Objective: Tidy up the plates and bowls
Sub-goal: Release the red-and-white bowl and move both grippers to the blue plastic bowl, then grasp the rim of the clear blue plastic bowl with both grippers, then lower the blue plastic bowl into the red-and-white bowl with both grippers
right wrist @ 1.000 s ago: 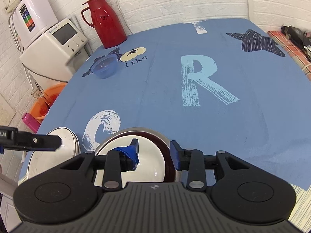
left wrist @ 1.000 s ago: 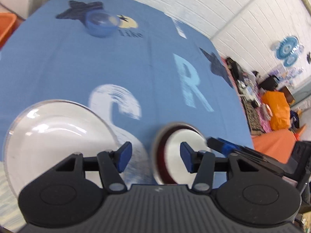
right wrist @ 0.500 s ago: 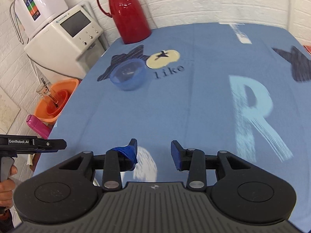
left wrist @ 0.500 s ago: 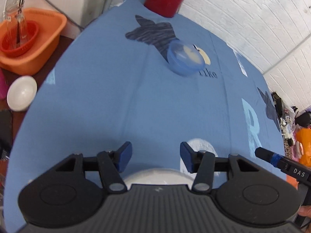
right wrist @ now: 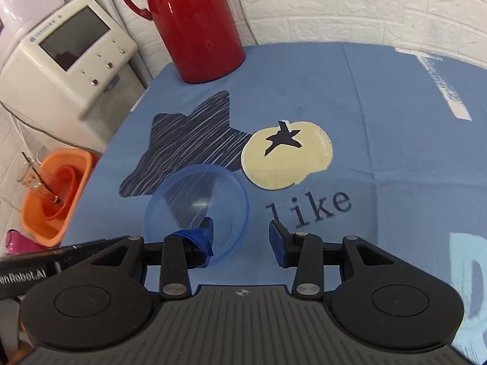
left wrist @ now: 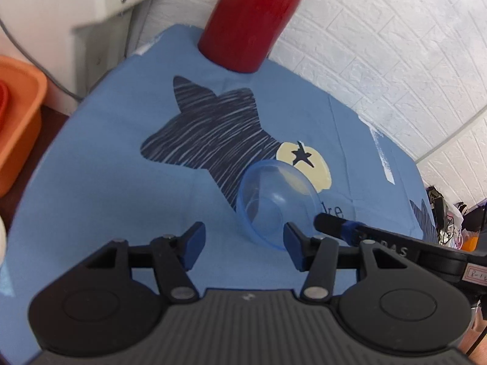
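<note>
A translucent blue plastic bowl stands upright and empty on the blue tablecloth, overlapping the printed dark star beside the cream circle

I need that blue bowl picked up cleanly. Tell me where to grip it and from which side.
Pinch the rim of the blue bowl on its near side, one finger inside, one outside. It sits upright and is too wide to span. The right gripper is open, its left finger apparently already over the rim, coming from the bowl's near right.

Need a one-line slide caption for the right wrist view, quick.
Open right claw straddles the near rim of the translucent blue bowl on the blue tablecloth, with the red thermos behind.
</note>
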A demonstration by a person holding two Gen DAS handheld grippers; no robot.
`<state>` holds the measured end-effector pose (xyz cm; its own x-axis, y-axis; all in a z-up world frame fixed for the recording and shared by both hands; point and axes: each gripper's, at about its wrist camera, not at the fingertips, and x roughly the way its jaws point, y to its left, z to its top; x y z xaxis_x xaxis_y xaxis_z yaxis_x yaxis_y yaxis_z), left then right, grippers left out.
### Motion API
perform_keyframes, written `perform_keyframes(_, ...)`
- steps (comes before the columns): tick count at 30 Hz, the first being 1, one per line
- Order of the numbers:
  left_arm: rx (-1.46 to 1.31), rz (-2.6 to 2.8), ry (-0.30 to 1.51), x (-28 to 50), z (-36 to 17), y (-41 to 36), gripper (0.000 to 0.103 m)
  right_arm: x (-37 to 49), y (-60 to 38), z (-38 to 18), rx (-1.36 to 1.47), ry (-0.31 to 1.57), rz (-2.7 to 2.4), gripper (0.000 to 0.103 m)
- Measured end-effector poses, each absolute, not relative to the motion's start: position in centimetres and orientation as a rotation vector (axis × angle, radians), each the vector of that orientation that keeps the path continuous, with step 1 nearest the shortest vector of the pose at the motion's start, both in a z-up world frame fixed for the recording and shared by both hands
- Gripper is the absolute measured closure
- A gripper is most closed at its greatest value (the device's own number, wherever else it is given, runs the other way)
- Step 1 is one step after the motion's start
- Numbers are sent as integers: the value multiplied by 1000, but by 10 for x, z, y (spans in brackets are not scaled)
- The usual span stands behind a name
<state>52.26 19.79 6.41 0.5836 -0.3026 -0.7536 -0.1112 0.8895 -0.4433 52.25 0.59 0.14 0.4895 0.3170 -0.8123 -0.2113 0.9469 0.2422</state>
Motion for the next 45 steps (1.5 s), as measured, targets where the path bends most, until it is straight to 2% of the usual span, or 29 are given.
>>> perform_keyframes(8,-445,-91,983,551,31,191,49,540,29,-13,-16,992,341,78)
perform_keyframes(13,-440,-60,976,556,26,192,49,537,27,-14,-15,939,394,85)
perform_keyframes(15,-435,-61,980,557,26,191,63,536,28,-16,-15,952,405,86)
perform_keyframes(17,-433,-67,994,557,26,190,93,532,29,-16,4,965,419,86)
perform_keyframes(20,-455,-109,1008,546,31,186,99,519,31,-10,21,974,441,86)
perform_keyframes(28,-426,-152,964,486,68,168,99,460,8,16,77,972,420,85)
perform_keyframes(36,-369,-258,923,388,109,120,99,353,-42,53,48,913,391,81)
perform_keyframes(45,-264,-399,949,280,106,37,98,238,-115,48,87,904,276,79)
